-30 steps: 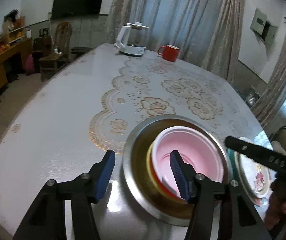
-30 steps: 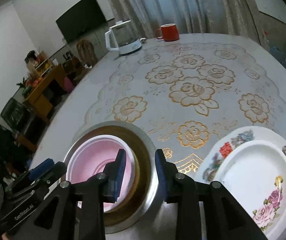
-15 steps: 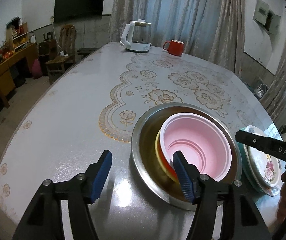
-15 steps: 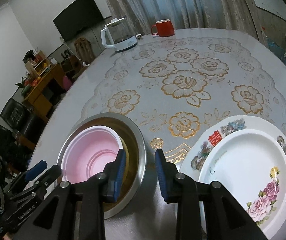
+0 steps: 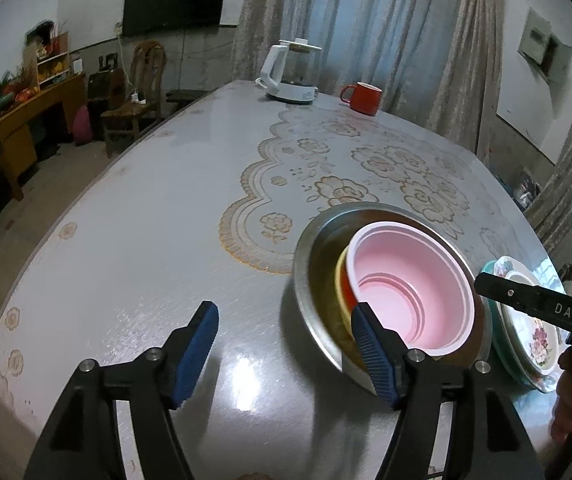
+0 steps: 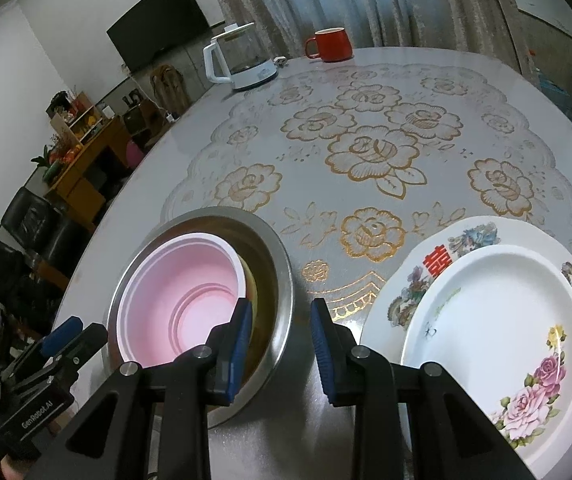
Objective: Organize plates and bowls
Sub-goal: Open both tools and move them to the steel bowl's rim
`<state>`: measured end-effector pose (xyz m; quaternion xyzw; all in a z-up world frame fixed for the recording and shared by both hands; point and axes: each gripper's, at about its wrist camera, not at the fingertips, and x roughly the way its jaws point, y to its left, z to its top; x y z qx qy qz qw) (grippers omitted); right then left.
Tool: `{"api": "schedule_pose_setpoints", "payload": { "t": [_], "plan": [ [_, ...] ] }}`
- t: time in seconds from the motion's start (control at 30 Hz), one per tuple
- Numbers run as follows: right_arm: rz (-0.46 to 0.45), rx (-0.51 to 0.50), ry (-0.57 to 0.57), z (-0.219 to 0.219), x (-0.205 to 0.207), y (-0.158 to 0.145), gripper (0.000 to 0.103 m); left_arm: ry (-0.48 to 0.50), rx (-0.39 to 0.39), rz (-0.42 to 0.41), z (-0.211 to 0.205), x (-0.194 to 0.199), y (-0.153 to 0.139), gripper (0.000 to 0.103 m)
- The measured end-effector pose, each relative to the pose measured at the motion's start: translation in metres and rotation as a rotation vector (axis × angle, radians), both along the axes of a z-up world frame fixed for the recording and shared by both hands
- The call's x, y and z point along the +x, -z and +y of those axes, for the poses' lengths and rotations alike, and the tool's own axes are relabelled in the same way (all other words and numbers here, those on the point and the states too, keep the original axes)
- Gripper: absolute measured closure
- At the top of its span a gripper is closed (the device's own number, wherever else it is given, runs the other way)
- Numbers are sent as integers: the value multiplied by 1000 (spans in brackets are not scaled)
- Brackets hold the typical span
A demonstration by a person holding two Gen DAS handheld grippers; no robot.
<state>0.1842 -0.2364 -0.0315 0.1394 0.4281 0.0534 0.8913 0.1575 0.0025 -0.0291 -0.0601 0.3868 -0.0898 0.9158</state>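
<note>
1. Presently on my bench: a grey-white round top with a gold rose pattern at its centre.
2. Steel bowl, near edge of the bench; largest of the nest and carrying the others inside it.
3. Yellow bowl, seated in the steel bowl; only a strip of its rim and a red band show at the left.
4. Pink bowl, topmost in the nest, mouth up, leaning toward the right of the steel bowl as my left wrist view sees it.
5. Plate stack, just beside the steel bowl on its right: a white plate with pink roses lying on a wider plate with red characters and flowers. A teal rim shows beneath them in the left view.
6. Left tool: released, its jaws have just been opening. One blue pad is over bare bench, the other over the near rim of the nest; I cannot tell whether that pad touches it.
7. Right tool: jaws set narrow with a clear gap, grasping nothing. Its left pad hangs over the steel bowl's rim, its right pad over the bench between bowl and plates.
8. Far side of bench: white kettle and red mug, well apart from the crockery.
</note>
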Motion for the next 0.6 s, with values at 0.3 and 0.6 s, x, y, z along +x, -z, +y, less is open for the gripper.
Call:
{"api": "schedule_pose_setpoints", "payload": {
  "t": [0.3,0.6],
  "plan": [
    [24,-22,-3,1,2,6,74,25,-24,25,-2,3,9,33],
    [33,-58,-25,5,8,15,74,35,-21,48,-2,10,17,34]
  ]
}}
